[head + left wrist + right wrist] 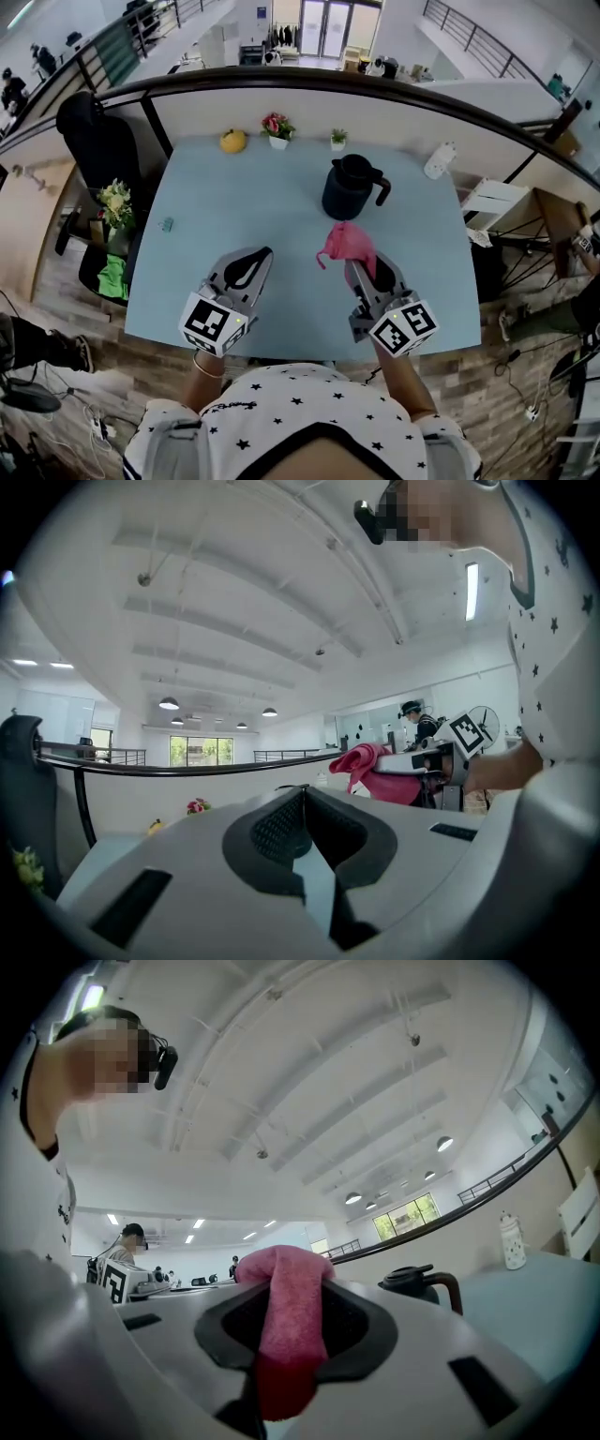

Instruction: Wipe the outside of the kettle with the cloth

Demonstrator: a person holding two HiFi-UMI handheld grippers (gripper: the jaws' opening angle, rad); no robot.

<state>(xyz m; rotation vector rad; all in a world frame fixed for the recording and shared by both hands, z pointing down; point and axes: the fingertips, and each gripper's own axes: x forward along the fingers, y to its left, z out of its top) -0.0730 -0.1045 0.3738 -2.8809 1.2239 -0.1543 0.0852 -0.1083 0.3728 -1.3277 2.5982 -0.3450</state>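
A black kettle (352,186) with a lid and a side handle stands upright at the middle-back of the light blue table (216,216). My right gripper (359,259) is shut on a pink cloth (348,241), held above the table a little in front of the kettle and apart from it. In the right gripper view the cloth (289,1321) hangs over the jaws, and the kettle (419,1284) shows beyond on the right. My left gripper (262,253) hovers to the left, shut with nothing in it. From the left gripper view I see the cloth (373,767) at the right.
Along the table's far edge sit a yellow object (232,141), a pot of pink flowers (277,128), a small green plant (337,139) and a white bottle (439,159). A small teal item (167,224) lies at the left edge. A black chair (94,141) stands left of the table.
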